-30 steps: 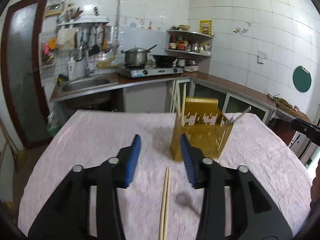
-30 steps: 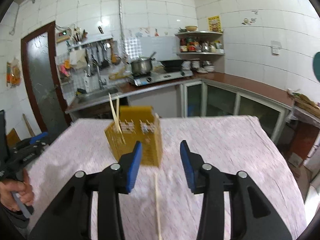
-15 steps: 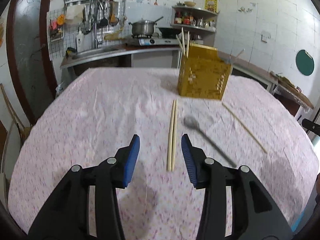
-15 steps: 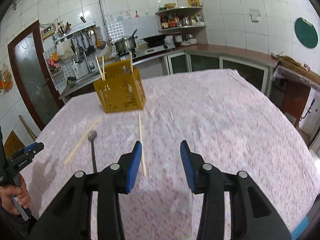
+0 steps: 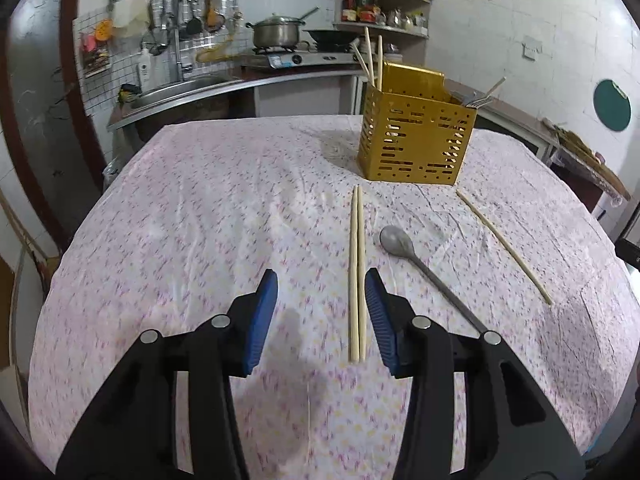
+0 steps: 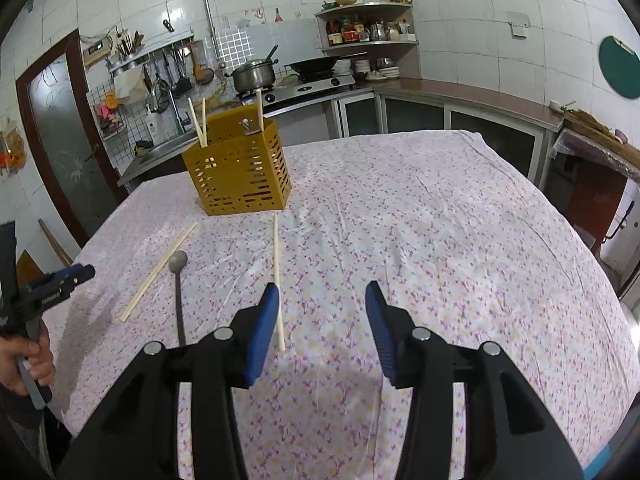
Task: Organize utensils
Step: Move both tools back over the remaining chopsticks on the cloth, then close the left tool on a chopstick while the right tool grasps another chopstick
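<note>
The yellow caddy (image 5: 416, 144) stands on the cloth-covered worktop (image 5: 200, 220), chopsticks upright inside. Before it lie a chopstick pair (image 5: 357, 272), a spoon (image 5: 404, 246) and a single chopstick (image 5: 504, 242) — the spoon's handle end hidden behind the left gripper (image 5: 320, 318). Both grippers' jaws are spread, pinching nothing — the right gripper (image 6: 322, 322) has just been opening.

Home kitchen, white-tiled walls

A gas stove (image 6: 308, 86) with a lidded pot (image 6: 254, 76) and wok (image 6: 316, 65), a sink (image 5: 180, 90), hanging ladles (image 5: 192, 12), and a corner shelf (image 6: 368, 42) of condiment bottles.
</note>
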Demonstrator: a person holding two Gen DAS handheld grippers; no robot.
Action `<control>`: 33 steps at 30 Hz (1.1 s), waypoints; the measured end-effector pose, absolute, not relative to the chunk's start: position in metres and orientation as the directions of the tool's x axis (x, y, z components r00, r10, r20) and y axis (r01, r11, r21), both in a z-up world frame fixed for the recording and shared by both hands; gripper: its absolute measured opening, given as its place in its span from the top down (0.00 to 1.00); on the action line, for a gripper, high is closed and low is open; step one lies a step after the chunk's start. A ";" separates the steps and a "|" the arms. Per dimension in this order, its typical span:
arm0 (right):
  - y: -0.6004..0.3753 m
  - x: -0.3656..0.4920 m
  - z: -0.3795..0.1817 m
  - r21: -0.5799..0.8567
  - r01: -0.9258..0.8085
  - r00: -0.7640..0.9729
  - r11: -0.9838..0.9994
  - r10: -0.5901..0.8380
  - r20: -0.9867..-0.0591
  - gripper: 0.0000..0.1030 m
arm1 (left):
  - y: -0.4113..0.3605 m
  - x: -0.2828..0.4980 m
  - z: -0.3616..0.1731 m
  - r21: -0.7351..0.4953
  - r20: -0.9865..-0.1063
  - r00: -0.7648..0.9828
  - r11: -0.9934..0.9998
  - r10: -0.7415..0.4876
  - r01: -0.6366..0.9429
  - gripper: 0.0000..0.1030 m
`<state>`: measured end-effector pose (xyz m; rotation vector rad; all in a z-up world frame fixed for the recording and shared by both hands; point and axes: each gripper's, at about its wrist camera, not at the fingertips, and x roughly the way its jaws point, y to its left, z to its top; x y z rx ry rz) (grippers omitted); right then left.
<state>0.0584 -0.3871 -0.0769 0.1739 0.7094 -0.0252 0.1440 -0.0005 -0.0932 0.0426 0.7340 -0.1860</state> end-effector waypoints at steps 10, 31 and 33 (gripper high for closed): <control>-0.376 0.107 -0.086 0.135 0.053 0.737 0.989 0.052 -0.674 0.55 | -0.024 0.214 -0.103 -0.032 -0.715 0.673 0.970 -0.190 0.240 0.57; -0.362 0.187 -0.132 0.136 0.015 0.663 0.991 0.092 -0.743 0.55 | -0.053 0.272 -0.159 0.040 -0.806 0.569 0.944 -0.163 0.328 0.57; -0.359 0.192 -0.135 0.137 0.007 0.657 0.991 0.099 -0.748 0.55 | -0.057 0.273 -0.163 0.052 -0.815 0.559 0.940 -0.155 0.337 0.56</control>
